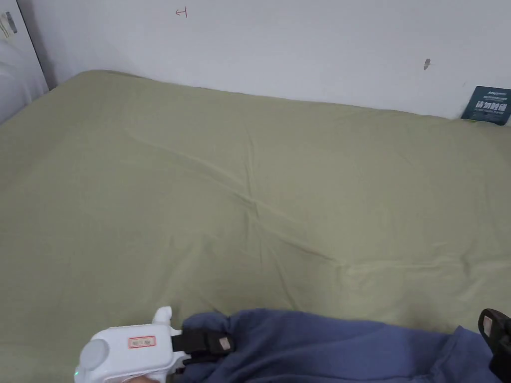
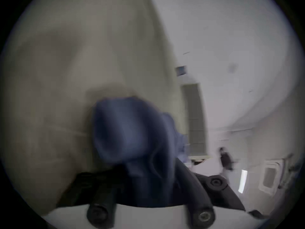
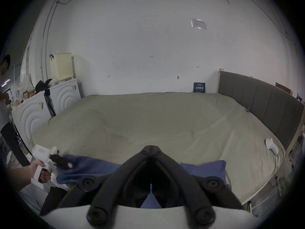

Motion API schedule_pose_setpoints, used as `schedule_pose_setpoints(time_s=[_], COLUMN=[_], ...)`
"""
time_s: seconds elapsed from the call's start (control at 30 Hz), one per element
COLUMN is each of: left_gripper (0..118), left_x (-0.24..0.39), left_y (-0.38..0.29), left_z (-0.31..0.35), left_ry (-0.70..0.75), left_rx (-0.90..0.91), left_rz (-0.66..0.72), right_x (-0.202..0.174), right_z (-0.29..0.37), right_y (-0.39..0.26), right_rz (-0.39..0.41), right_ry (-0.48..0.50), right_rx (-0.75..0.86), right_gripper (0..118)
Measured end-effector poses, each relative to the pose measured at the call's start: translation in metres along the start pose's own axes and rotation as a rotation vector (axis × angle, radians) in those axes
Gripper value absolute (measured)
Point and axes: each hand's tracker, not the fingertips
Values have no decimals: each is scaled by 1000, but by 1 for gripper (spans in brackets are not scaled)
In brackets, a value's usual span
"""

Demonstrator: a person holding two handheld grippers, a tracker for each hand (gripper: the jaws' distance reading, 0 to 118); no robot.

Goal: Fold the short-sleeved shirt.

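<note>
A blue short-sleeved shirt (image 1: 339, 349) lies bunched along the near edge of an olive-green bed sheet (image 1: 249, 189). My left gripper (image 1: 219, 344), white with black jaws, is shut on the shirt's left end. In the left gripper view the blue cloth (image 2: 128, 130) bulges out between the jaws, blurred. My right gripper (image 1: 491, 329) sits at the shirt's right end. In the right gripper view its jaws (image 3: 151, 148) meet at the tip, with blue cloth (image 3: 204, 168) spread behind them and showing in the gap at their base. The left gripper (image 3: 66, 162) and the hand holding it appear there too.
The bed meets a white wall at the back, where a dark card (image 1: 486, 104) leans. A grey headboard (image 3: 257, 103) runs along the right side, with a small white item (image 3: 271, 145) near it. White cabinets (image 3: 33, 117) and a person (image 3: 5, 92) stand to the left.
</note>
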Motion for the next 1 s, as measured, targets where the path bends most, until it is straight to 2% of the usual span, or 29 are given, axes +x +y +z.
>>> schedule_pose_setpoints(time_s=[0.03, 0.07, 0.13, 0.2, 0.27, 0.33, 0.4, 0.5, 0.57, 0.67, 0.73, 0.87, 0.9, 0.93, 1.0], left_gripper=[6, 6, 6, 6, 6, 6, 6, 6, 6, 6, 6, 7, 11, 30, 78], left_x=[-1, 7, 22, 29, 34, 54, 94, 155, 202, 242, 250, 229, 220, 216, 216], left_y=[-2, 2, 1, 9, 25, 25, 9, -24, -56, -98, -120, -137, -137, -137, -133], left_z=[2, 12, 37, 61, 86, 97, 88, 51, 11, -61, -117, -200, -208, -209, -200], left_ry=[-19, -100, 67, 150, 355, 461, 540, 719, 723, 672, 706, 856, 860, 871, 797], left_rx=[21, 69, 167, 258, 330, 352, 354, 402, 411, 336, 280, 143, 155, 154, 116], left_rz=[-9, 3, 27, 21, -72, -119, -238, -537, -712, -843, -935, -920, -915, -899, -819], right_x=[-1, -3, -3, -4, -3, -3, 0, 4, 10, 21, 31, 53, 58, 62, 70], right_z=[-1, -1, -1, -1, -1, 0, 2, 5, 9, 16, 23, 36, 39, 41, 45], right_y=[1, 1, 1, 1, 0, 0, -2, -6, -8, -15, -20, -25, -25, -25, -23], right_rz=[-6, -11, -12, -5, 3, 6, 8, 11, 8, -10, -18, -55, -56, -58, -63], right_ry=[2, 3, 10, 19, 29, 42, 59, 78, 89, 98, 94, 83, 81, 79, 80], right_rx=[-4, -4, -4, -4, 1, 5, 10, 15, 21, 27, 31, 33, 32, 32, 40], right_gripper=[2, 2, 2, 2, 2, 2, 2, 2, 2, 2, 2, 2, 2, 2, 2])
